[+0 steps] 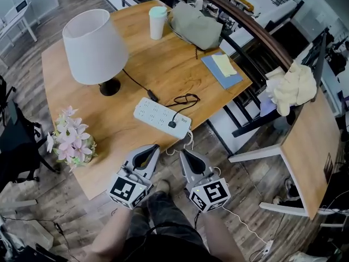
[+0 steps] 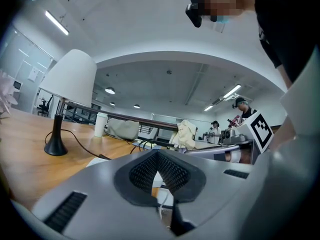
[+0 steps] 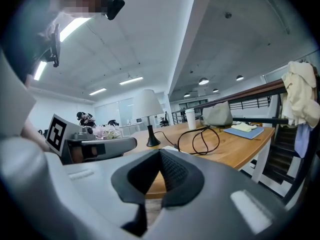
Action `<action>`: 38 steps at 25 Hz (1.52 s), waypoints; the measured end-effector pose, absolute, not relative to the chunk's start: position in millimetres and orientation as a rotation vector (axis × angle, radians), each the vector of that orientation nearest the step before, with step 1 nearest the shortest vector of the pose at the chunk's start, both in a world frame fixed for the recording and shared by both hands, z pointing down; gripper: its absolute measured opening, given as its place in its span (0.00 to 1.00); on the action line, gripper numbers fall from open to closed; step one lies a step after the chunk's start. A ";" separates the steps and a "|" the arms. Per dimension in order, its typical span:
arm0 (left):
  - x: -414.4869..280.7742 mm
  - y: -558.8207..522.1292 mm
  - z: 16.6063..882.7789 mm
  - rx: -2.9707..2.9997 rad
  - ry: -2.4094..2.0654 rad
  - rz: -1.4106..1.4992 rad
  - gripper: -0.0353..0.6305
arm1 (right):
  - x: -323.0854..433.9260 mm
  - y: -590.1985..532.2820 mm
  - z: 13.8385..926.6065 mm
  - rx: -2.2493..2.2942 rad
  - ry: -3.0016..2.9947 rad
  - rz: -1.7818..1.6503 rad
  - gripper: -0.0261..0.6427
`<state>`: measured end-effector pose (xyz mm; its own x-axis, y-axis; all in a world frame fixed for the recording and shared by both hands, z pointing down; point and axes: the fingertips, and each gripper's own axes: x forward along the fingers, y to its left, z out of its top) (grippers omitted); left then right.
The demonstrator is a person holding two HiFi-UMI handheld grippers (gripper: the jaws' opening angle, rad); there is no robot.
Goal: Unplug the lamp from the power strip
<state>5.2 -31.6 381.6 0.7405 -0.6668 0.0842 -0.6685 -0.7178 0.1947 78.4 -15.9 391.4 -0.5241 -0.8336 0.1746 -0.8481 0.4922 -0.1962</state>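
Left tool [image 1: 154,148] and right tool [image 1: 184,152] hover empty, jaws together, off the desk's [image 1: 180,72] 6 o'clock edge. The power strip [image 1: 162,117] lies at their 12 o'clock, with the lamp plug [image 1: 152,97] at its 11 o'clock corner. I'd open both, pin the strip, and pull that plug straight out, avoiding the nearer black plug [image 1: 172,124].

Right gripper [image 3: 159,153] closed (nothing between its jaws); lamp [image 3: 146,104] stands on table [image 3: 235,151] beyond.

Bright, even light from ceiling strips [image 2: 56,23], soft shadow beneath the lamp [image 1: 95,45], fisheye curvature, dark vignetted corners.
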 end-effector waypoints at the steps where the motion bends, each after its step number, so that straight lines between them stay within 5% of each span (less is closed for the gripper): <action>1: 7.1 -34.1 382.8 2.726 -1.070 0.014 0.05 | 78.7 -19.1 392.8 1.488 -2.669 0.400 0.05; 38: 33.7 -94.0 420.1 2.668 -1.098 0.127 0.05 | 80.9 -86.1 417.1 1.312 -2.647 0.367 0.06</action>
<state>33.7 -94.0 420.1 0.7119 -0.6800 0.1754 -0.7021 -0.6838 0.1987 80.9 -86.1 417.1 -0.6010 -0.7580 0.2535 -0.7984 0.5843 -0.1456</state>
